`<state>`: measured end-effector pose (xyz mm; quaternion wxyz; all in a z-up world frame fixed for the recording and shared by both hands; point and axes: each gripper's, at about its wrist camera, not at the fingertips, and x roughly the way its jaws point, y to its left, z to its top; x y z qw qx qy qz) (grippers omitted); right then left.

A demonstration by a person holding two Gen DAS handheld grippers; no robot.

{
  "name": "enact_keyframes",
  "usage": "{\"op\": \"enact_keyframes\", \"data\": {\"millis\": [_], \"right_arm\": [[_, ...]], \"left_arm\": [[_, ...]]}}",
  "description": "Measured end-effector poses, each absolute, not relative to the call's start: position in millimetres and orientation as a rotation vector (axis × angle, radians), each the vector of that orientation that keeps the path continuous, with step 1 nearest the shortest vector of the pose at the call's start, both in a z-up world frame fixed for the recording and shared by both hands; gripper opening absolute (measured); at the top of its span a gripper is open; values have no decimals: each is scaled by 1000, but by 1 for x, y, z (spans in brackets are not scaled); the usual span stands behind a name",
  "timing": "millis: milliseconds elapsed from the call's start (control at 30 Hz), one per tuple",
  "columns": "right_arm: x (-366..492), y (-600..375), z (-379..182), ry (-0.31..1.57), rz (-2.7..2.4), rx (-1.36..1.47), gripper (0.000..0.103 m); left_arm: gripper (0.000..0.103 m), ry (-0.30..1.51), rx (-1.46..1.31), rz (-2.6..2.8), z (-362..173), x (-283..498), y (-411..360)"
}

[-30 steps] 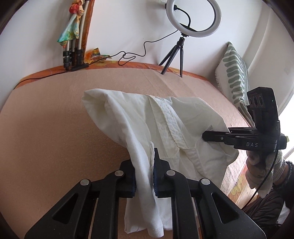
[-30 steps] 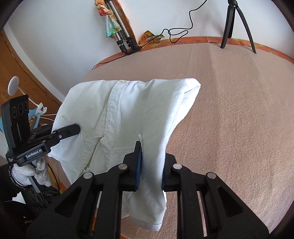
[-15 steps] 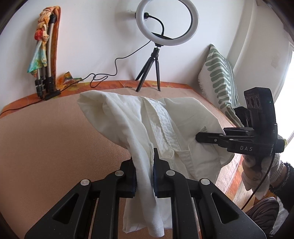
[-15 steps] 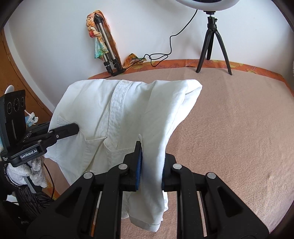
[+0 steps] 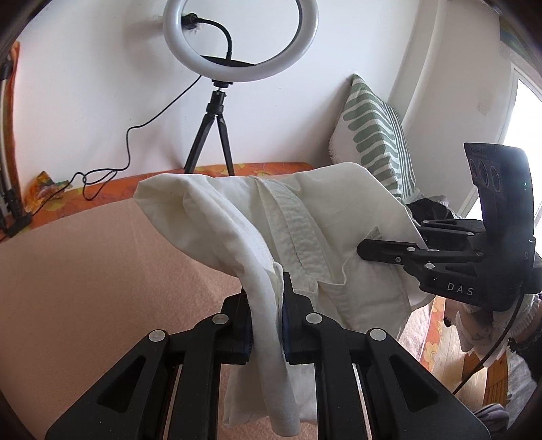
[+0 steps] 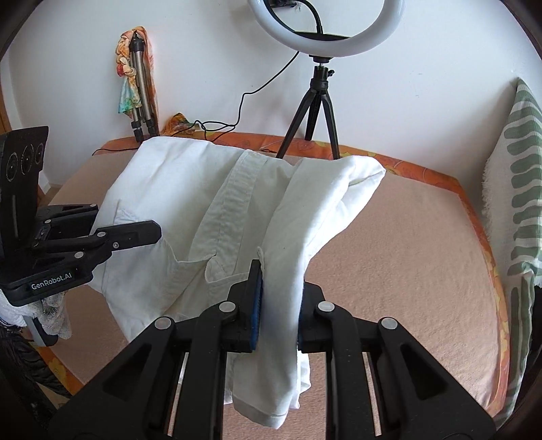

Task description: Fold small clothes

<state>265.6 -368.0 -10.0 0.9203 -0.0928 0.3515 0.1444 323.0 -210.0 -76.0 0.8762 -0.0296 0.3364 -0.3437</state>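
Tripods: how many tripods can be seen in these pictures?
2. A black tripod stands at the wall, carrying the white ring light. A folded grey metal tripod leans against the wall further left, wrapped in colourful cloth. Others may be hidden.

Count: one white shirt (image 6: 189, 210), two tools (left tool (image 5: 266, 325), right tool (image 6: 276, 304)). One ring light (image 6: 325, 30) on one black tripod (image 6: 316, 111); one folded tripod (image 6: 142, 98). One striped pillow (image 5: 372, 135), one bed (image 6: 406, 257).

Ring light (image 5: 240, 40), striped pillow (image 5: 372, 135), tripod (image 6: 140, 84)
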Motion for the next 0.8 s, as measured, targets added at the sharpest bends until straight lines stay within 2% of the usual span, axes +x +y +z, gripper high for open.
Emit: {"op": "enact_keyframes", "data": {"millis": [433,800], "right_arm": [[309,-429,5,659,159,-309,16],[370,-471,3,622,54,-362,15]], "left_arm": [[11,681,-58,-784,-78,385,-311],[11,667,-80,-770,-90,430,-367]]}}
